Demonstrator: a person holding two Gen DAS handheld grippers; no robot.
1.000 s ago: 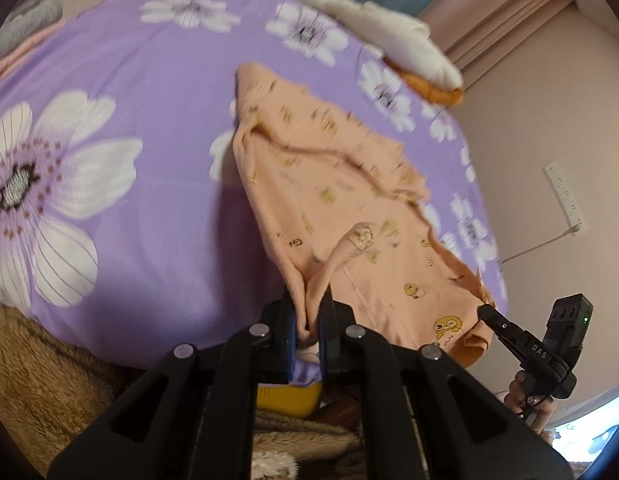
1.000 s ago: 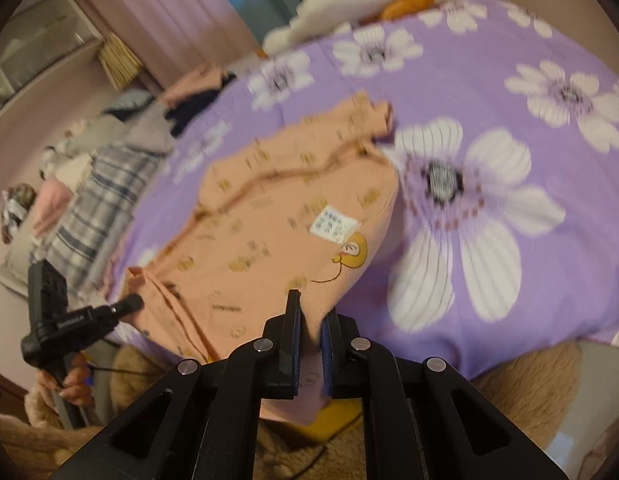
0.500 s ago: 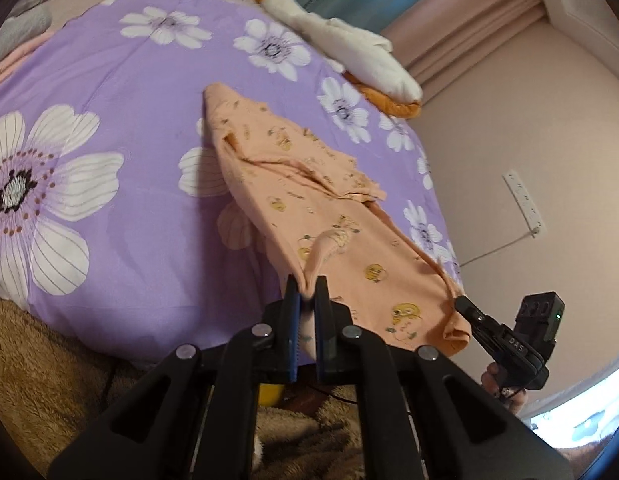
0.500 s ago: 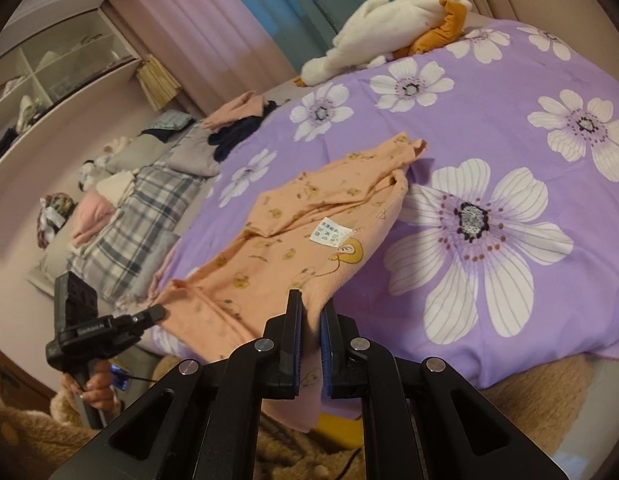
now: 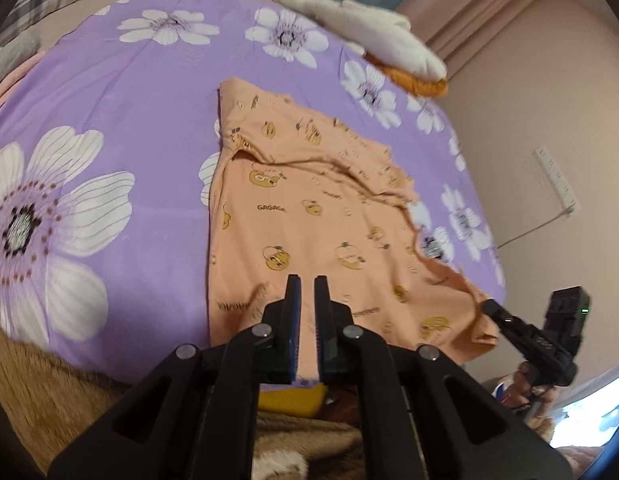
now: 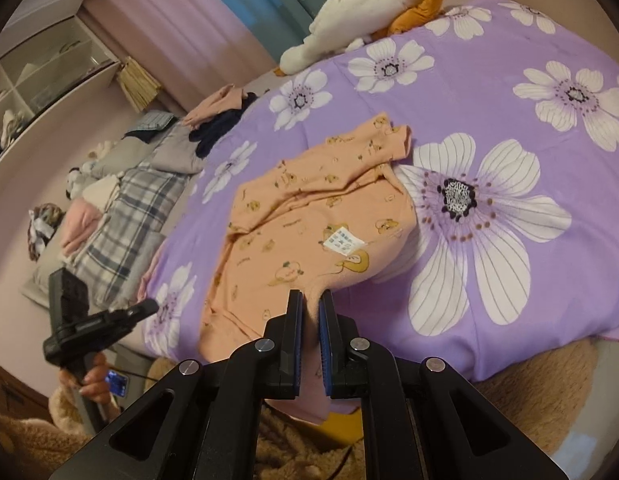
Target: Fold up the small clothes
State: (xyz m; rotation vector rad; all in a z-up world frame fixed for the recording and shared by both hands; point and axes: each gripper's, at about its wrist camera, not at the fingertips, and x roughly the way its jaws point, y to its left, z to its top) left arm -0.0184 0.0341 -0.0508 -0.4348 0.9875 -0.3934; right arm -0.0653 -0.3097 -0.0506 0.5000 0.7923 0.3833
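Orange garment [image 5: 309, 216] lies spread on the bed [image 5: 109, 128], on a purple cover with big white flowers, reaching to the bed's near edge. It is a small peach-orange knit piece printed with yellow cartoon chicks and small brown lettering; one word reads "GAGAGA". The fabric is mostly flat, with a raised fold running across the upper part and a narrower end pointing toward the far side of the bed. In the right wrist view a white care label [image 6: 343, 240] shows on the garment, next to a yellow print. The near hem hangs slightly over the bed's edge.

Left gripper [image 5: 304, 280]: jaws nearly together, a thin gap between the blue pads. Orange cloth fills the view behind that gap at the near hem; whether the pads pinch it is not clear from this view.

Right gripper [image 6: 310, 296]: jaws close together and clamped on the garment's near edge, with a bunch of orange cloth rising between the pads. From the left wrist view this gripper sits at the garment's near right corner, its tip touching the cloth, a hand [image 5: 525, 388] on its grip.

White and orange plush [image 5: 373, 36] at the bed's far edge. Plaid and grey clothes [image 6: 125, 216] are piled off the bed's left side.
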